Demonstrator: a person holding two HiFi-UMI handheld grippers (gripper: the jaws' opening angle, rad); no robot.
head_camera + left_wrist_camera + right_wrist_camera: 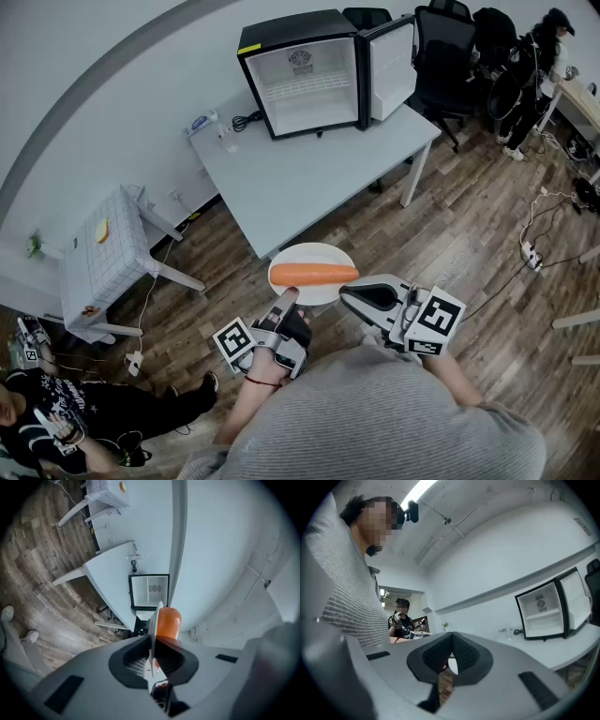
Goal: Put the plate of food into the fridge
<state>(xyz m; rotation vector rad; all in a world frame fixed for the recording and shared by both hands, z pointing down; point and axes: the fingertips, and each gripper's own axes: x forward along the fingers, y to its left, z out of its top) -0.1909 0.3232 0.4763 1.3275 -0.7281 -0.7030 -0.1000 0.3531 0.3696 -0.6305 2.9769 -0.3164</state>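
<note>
Fingers (133, 660) on plate (152, 620); fridge (302, 84) across table (319, 183)

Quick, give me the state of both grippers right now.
Left gripper: closed on the rim of the plate, which carries the orange food.
Right gripper: closed, nothing between its jaws.

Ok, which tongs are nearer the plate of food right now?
Left. The left tongs are shut on the plate at its near rim. The right tongs, shut and empty, sit at its right edge; I cannot tell if they touch.
</note>
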